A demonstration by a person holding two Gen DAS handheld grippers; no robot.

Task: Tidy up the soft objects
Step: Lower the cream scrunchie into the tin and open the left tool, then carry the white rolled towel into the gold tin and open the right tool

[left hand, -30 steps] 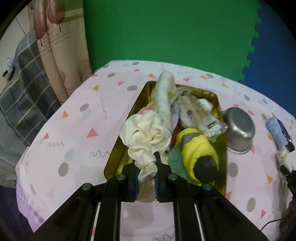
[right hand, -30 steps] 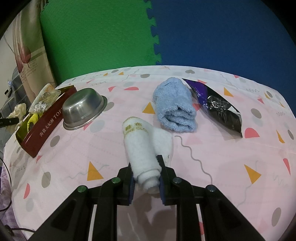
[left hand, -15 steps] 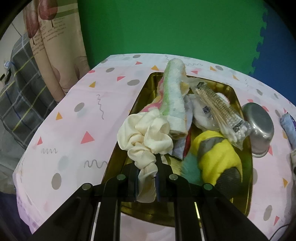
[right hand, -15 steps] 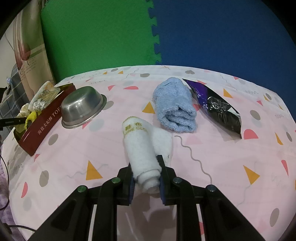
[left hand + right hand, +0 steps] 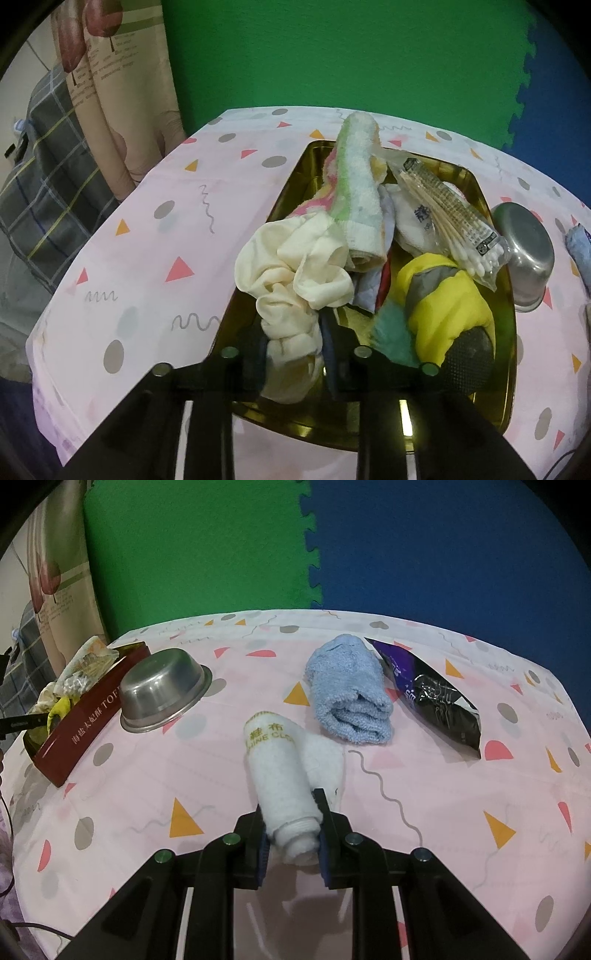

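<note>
My left gripper (image 5: 295, 339) hangs over the near end of the gold tin (image 5: 295, 432). Its jaws are opening, and the tail of a cream scrunchie (image 5: 295, 273) still lies loosely between them. The scrunchie's bulk rests on the pile in the tin, against a striped rolled towel (image 5: 358, 199) and a yellow plush toy (image 5: 439, 306). My right gripper (image 5: 293, 827) is shut on the near end of a white rolled cloth (image 5: 277, 768) that lies on the pink tablecloth. A blue rolled towel (image 5: 347, 690) lies just beyond it.
A pack of cotton swabs (image 5: 450, 218) lies across the tin's contents. An upturned steel bowl (image 5: 162, 694) sits between the tin's red side (image 5: 81, 727) and the white cloth. A black and purple packet (image 5: 432, 698) lies right of the blue towel. Green and blue foam mats stand behind.
My left gripper has moved in lower over the tin with the scrunchie, and its jaws have spread apart. The right gripper and its white cloth have stayed put.
</note>
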